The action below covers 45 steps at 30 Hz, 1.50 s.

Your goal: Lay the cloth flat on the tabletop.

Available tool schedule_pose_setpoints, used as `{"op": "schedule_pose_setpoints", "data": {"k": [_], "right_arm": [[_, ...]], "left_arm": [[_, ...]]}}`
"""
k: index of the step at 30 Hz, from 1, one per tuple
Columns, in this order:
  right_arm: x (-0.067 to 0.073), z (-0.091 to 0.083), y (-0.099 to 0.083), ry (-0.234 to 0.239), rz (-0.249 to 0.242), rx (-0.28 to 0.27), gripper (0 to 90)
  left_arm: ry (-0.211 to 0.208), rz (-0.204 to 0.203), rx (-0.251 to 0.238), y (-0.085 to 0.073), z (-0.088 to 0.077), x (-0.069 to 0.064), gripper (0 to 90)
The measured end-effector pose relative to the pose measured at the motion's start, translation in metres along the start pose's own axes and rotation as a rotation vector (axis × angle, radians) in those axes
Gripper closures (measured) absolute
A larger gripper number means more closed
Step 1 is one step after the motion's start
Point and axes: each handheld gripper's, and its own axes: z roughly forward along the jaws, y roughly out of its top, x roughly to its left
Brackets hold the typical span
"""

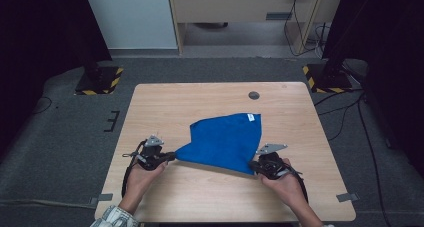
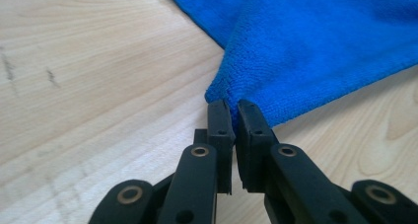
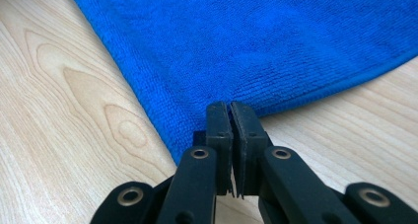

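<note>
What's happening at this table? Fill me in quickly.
A person is working a blue cloth on a wooden table with a pair of tongs in each hand. The left tongs are shut on one near corner, the right tongs on the other. The near edge is stretched between them, while the far part lies on the table.

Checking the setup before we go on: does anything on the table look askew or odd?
Nothing damaged or spilled. The blue microfibre cloth lies askew on the wooden table, bunched into a rough triangle, because the left tool and right tool each pinch a corner.
</note>
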Motion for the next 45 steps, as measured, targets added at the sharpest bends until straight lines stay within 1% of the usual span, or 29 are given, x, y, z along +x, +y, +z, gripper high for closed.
{"op": "schedule_pose_setpoints", "data": {"k": [2, 3, 5, 7, 8, 10, 11, 12, 14, 15, 17, 19, 25, 28, 30, 33, 37, 39, 40, 41, 42, 44, 45], "right_arm": [[-0.005, -0.007, -0.001, -0.016, -0.004, 0.001, 87.4], [-0.009, -0.012, -0.003, -0.024, 0.005, 0.002, 87.4], [-0.018, -0.021, -0.01, -0.034, 0.021, 0.006, 87.4], [-0.026, -0.03, -0.019, -0.049, 0.036, 0.003, 87.4], [-0.029, -0.034, -0.023, -0.051, 0.051, 0.003, 87.4], [-0.033, -0.039, -0.031, -0.058, 0.06, 0.006, 87.4], [-0.035, -0.04, -0.034, -0.061, 0.059, 0.009, 87.4], [-0.036, -0.041, -0.037, -0.062, 0.072, 0.015, 87.4], [-0.039, -0.043, -0.041, -0.067, 0.072, 0.013, 87.4], [-0.039, -0.045, -0.043, -0.065, 0.086, 0.014, 87.4], [-0.039, -0.046, -0.044, -0.066, 0.077, 0.011, 87.4], [-0.035, -0.046, -0.045, -0.057, 0.076, 0.019, 87.3], [-0.017, -0.04, -0.041, -0.019, 0.034, 0.038, 87.2], [-0.011, -0.038, -0.039, -0.01, 0.019, 0.036, 87.1], [-0.008, -0.038, -0.038, -0.012, 0.006, 0.037, 87.1], [-0.008, -0.042, -0.039, -0.014, 0.004, 0.041, 86.9], [-0.01, -0.051, -0.043, -0.027, 0.015, 0.039, 85.8], [-0.012, -0.055, -0.044, -0.028, 0.023, 0.039, 82.0], [-0.012, -0.057, -0.044, -0.043, 0.024, 0.039, 78.4], [-0.013, -0.059, -0.044, -0.06, 0.019, 0.042, 73.6], [-0.013, -0.061, -0.044, -0.064, 0.021, 0.038, 69.2], [-0.012, -0.065, -0.042, -0.08, 0.029, 0.018, 57.1], [-0.012, -0.066, -0.041, -0.087, 0.024, 0.007, 53.8]], "left_arm": [[-0.031, 0.01, 0.005, 0.002, 0.004, -0.01, 85.1], [-0.041, 0.018, 0.003, 0.003, 0.005, -0.015, 85.0], [-0.064, 0.046, 0.016, 0.005, 0.008, -0.024, 84.7], [-0.088, 0.054, 0.031, 0.005, 0.013, -0.033, 84.2], [-0.095, 0.06, 0.04, 0.004, 0.016, -0.037, 84.0], [-0.101, 0.076, 0.052, 0.004, 0.019, -0.044, 83.3], [-0.11, 0.078, 0.057, 0.004, 0.021, -0.047, 83.2], [-0.117, 0.077, 0.059, 0.004, 0.022, -0.049, 83.1], [-0.123, 0.09, 0.078, 0.003, 0.025, -0.052, 83.3], [-0.125, 0.098, 0.089, 0.003, 0.026, -0.053, 83.3], [-0.123, 0.102, 0.101, 0.001, 0.026, -0.053, 84.1], [-0.126, 0.093, 0.103, -0.001, 0.023, -0.05, 84.9], [-0.117, 0.062, 0.083, -0.008, 0.007, -0.04, 85.6], [-0.114, 0.058, 0.082, -0.012, 0.001, -0.038, 85.5], [-0.12, 0.058, 0.079, -0.013, -0.001, -0.039, 85.5], [-0.135, 0.056, 0.079, -0.013, -0.003, -0.043, 84.8], [-0.164, 0.06, 0.088, -0.013, -0.007, -0.049, 83.9], [-0.17, 0.053, 0.079, -0.014, -0.008, -0.051, 81.4], [-0.171, 0.04, 0.07, -0.014, -0.009, -0.052, 78.6], [-0.167, 0.04, 0.059, -0.014, -0.011, -0.052, 74.8], [-0.161, 0.034, 0.042, -0.014, -0.014, -0.052, 70.1], [-0.147, 0.038, 0.004, -0.013, -0.018, -0.051, 61.5], [-0.136, 0.039, -0.008, -0.012, -0.019, -0.05, 59.0]]}}
